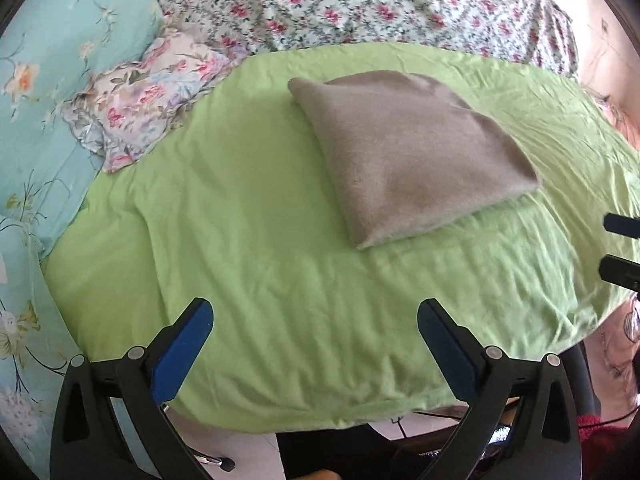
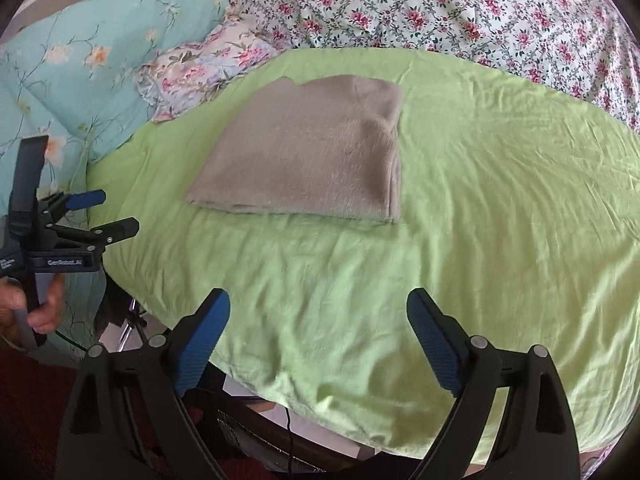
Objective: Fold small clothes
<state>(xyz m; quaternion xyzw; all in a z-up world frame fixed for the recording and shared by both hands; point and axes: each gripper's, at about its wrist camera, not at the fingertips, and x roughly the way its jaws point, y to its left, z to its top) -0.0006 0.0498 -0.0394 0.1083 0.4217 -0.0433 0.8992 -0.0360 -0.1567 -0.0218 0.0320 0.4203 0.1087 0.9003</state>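
The grey garment (image 2: 304, 152) lies folded at the upper middle of the frame on the green sheet (image 2: 480, 200), both the left gripper (image 1: 314, 344) and right gripper (image 2: 318, 334) spread and empty; withdrawing clear without snagging keeps the fold neat

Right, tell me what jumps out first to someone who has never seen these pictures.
The bright green sheet fills the middle of both views, with a folded taupe garment lying flat on its far half. Both tools, the left and the right, hang open over the sheet's near edge with nothing between their blue pads. Floral bedding crowds the back, and a teal quilt lies to the left.
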